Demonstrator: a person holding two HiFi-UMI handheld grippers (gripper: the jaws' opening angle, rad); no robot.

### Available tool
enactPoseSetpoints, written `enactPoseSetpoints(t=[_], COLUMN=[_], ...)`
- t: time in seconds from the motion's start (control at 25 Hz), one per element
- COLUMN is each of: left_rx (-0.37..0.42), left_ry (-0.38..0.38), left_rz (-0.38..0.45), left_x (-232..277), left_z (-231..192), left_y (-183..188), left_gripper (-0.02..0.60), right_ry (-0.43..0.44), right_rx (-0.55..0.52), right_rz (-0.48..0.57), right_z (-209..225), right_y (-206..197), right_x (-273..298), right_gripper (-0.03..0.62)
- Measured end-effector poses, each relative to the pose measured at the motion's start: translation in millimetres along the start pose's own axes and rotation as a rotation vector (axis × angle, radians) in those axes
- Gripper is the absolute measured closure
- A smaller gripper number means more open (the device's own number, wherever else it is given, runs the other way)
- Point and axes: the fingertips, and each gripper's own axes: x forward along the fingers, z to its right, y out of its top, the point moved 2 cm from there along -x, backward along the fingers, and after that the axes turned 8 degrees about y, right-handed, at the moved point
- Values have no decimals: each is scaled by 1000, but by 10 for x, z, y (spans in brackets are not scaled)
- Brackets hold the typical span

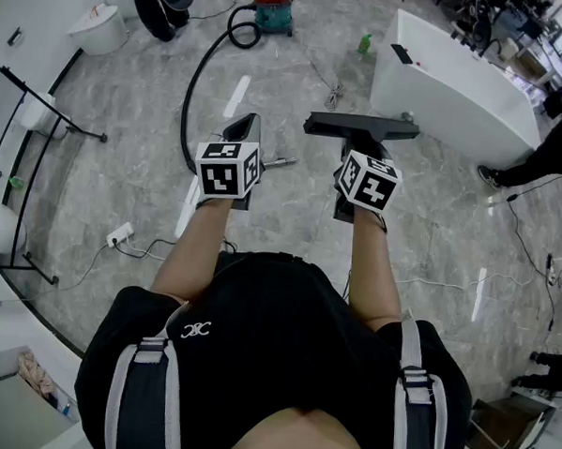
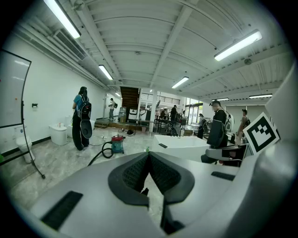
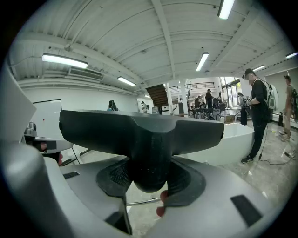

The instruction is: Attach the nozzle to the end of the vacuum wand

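One nozzle (image 3: 139, 130) is clamped by its neck in the right gripper (image 3: 148, 179), in the air near the wand (image 1: 281, 160) tip. The left gripper (image 2: 149, 160) is closed; whether it pinches the wand I cannot tell. If not, a push may slide the wand away. Only the head view shows the gap between them; the right gripper view shows the clamped neck.

Grippers: two, namely left gripper (image 1: 248, 125) and right gripper (image 1: 357, 146). Nozzle (image 1: 361, 127): one. Metal wand end (image 1: 281, 160): one. Hose (image 1: 197, 78): one. Vacuum canister (image 1: 274, 9): one. Bathtub (image 1: 457, 87): one. Toilet (image 1: 96, 26): one confirmed. Green bottle (image 1: 365, 44): one. Power strip (image 1: 119, 234): one. Bystanders, head view: two, namely bystander at right edge (image 1: 548, 153) and bystander at top (image 1: 166, 2). More in background of gripper views, count not determinable.
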Motion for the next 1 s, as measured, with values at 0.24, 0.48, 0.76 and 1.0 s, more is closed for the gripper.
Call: enactPoseSetpoints(t=[0.24, 0.48, 0.76, 1.0], left_rx=[-1, 28, 29, -4], left_ry=[20, 11, -33, -76], left_rz=[-1, 41, 38, 15], left_x=[-10, 122, 706, 1603], left_z=[132, 108, -8, -338], left_y=[-69, 59, 160, 348], left_gripper=[571, 571, 571, 571], right_ry=[16, 36, 17, 12], right_rx=[-5, -11, -9, 10], right_rz=[-7, 20, 14, -9], right_z=[161, 148, 259, 313], right_y=[-10, 61, 215, 582], right_x=[-55, 125, 613, 1439], right_gripper=[407, 407, 407, 405])
